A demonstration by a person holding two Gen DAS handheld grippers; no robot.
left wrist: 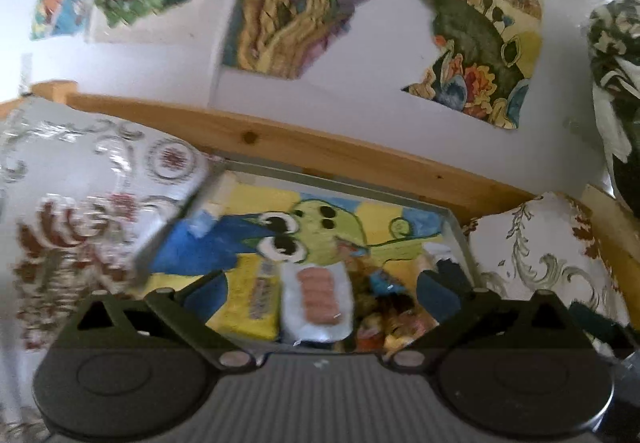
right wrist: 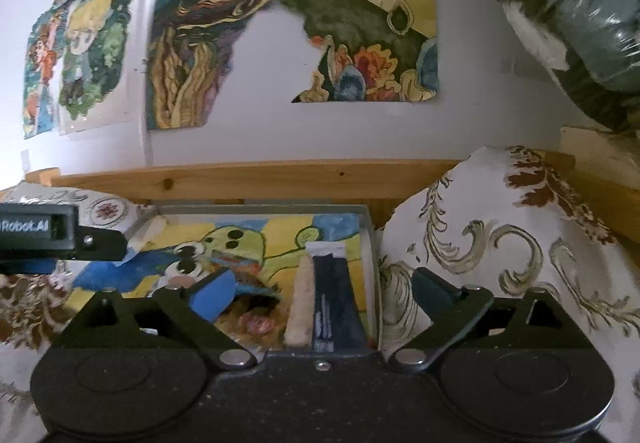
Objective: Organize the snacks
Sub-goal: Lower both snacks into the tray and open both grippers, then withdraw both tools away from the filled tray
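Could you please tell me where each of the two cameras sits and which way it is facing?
Left wrist: on the left gripper, looking along its open fingers into a painted tray at a white snack packet and a yellow packet.
Right wrist: on the right gripper, open, facing the same tray over a dark blue packet; the left gripper shows at the left edge.
Shared: the tray, the wooden rail and wall paintings.
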